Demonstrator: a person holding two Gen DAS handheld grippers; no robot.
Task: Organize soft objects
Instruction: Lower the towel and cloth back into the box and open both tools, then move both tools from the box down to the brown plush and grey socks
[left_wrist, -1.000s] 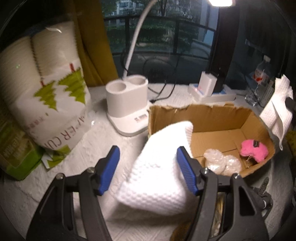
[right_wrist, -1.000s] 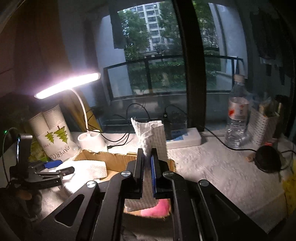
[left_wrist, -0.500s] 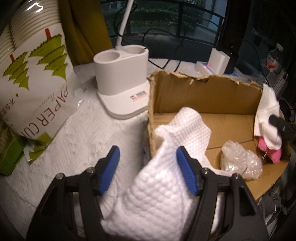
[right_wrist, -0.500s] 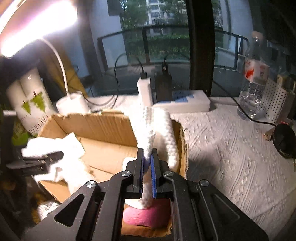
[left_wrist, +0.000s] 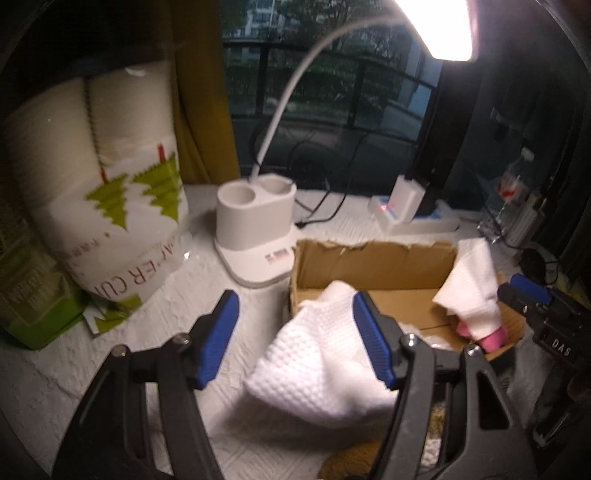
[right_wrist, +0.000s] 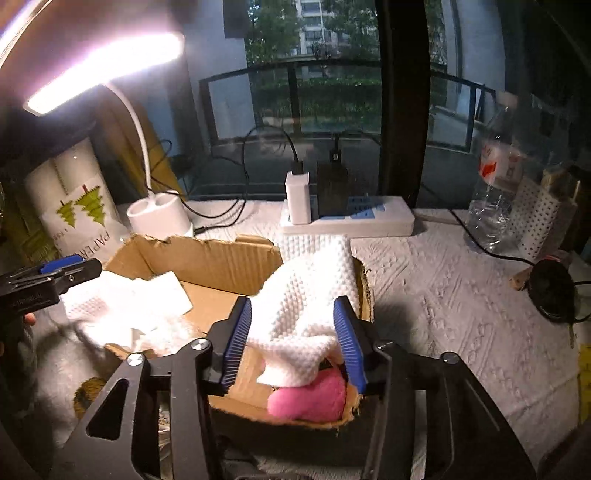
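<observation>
My left gripper (left_wrist: 295, 339) stands open. A white waffle cloth (left_wrist: 325, 362) lies between its fingers against the right pad, draped over the near left edge of the cardboard box (left_wrist: 369, 254). The left pad touches nothing. My right gripper (right_wrist: 293, 339) has its jaws opening. A second white waffle cloth (right_wrist: 306, 314) sags loose between its pads and rests on the box's (right_wrist: 207, 258) near right corner, on top of a pink plush toy (right_wrist: 310, 398). That cloth (left_wrist: 469, 291), the plush (left_wrist: 487, 334) and the right gripper (left_wrist: 524, 291) also show in the left wrist view.
A white desk lamp base (left_wrist: 255, 206) stands behind the box, with a pack of paper cups (left_wrist: 99, 184) and a green box (left_wrist: 33, 302) to its left. A power strip (right_wrist: 347, 221), a water bottle (right_wrist: 495, 192) and a black round object (right_wrist: 554, 291) lie behind and to the right.
The right gripper came down over the box and went from shut on its cloth to open, leaving it on the plush. The left gripper dipped towards the box, then drew back up.
</observation>
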